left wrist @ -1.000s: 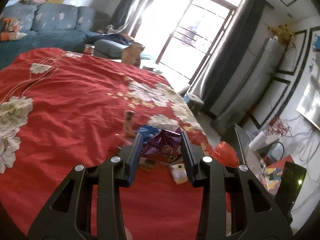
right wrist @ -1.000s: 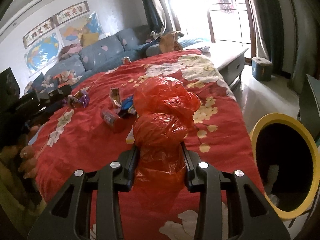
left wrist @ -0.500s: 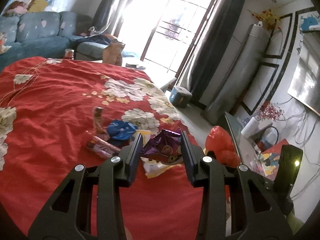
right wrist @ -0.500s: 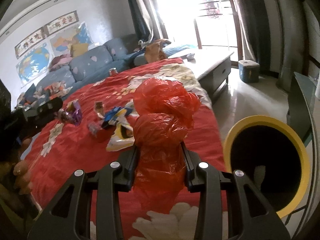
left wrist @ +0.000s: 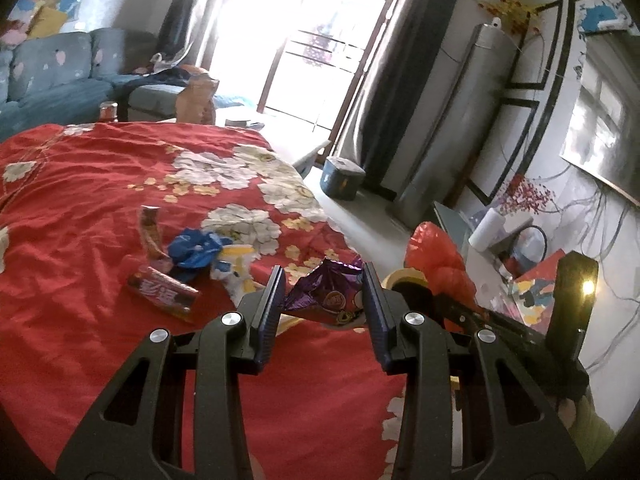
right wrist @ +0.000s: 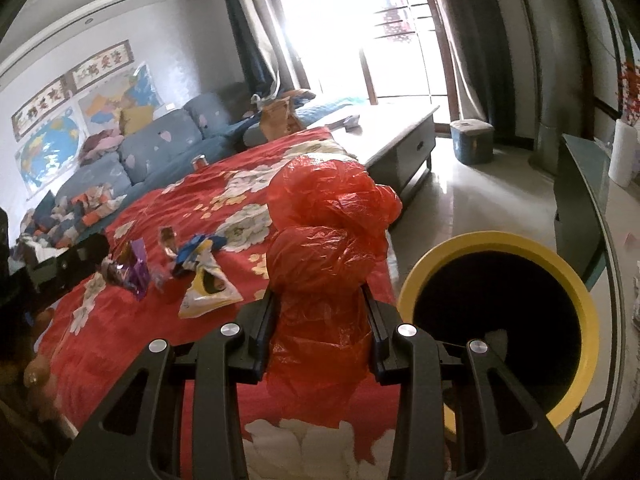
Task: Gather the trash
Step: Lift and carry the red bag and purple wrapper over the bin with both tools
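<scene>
Left gripper [left wrist: 323, 295] clamped on purple snack wrapper [left wrist: 324, 294], held above red floral bedspread [left wrist: 80, 208]. Right gripper [right wrist: 320, 312] clamped on crumpled red plastic bag [right wrist: 324, 240], near bedspread's edge, beside yellow-rimmed bin [right wrist: 496, 320]. Farther in: yellow-white packet [right wrist: 206, 284], blue wrapper [left wrist: 194, 246], red wrapper [left wrist: 164, 294]. Beyond: blue sofa [right wrist: 160, 140].

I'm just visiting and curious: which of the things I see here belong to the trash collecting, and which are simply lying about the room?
Part of the job:
- purple wrapper in the left tool
- red plastic bag in the right tool
- yellow-rimmed bin
- yellow packet, blue wrapper, red snack bar

Just lying about:
- blue sofa
- paper roll
- blue stool
</scene>
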